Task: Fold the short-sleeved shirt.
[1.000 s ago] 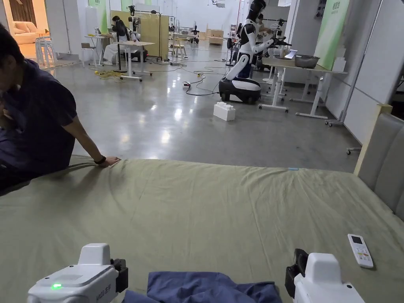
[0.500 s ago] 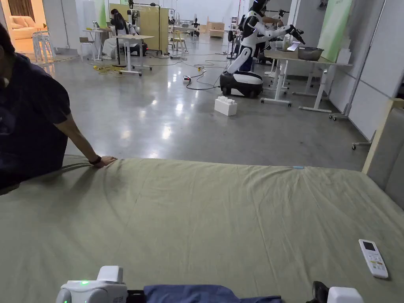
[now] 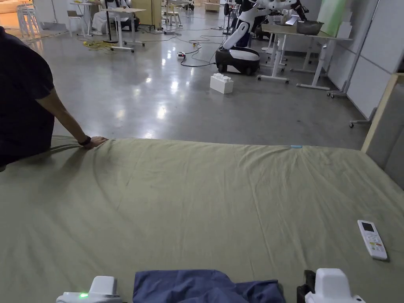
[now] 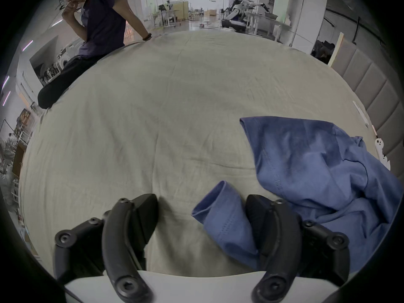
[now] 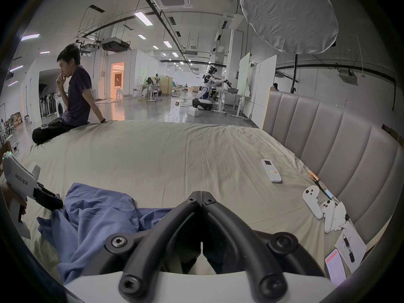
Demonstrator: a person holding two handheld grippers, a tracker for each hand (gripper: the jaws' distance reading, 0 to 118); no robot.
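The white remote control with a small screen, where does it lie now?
The white remote control lies flat on the olive-green bedsheet, at the head view's right, near the grey padded headboard.

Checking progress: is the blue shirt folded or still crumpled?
Crumpled. The shirt lies bunched in uneven wrinkles on the bed, one sleeve sticking out between the left gripper's open jaws.

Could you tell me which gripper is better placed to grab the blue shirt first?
Likely the left gripper: its jaws stand open around a fold of the blue shirt. The right gripper is shut, empty.
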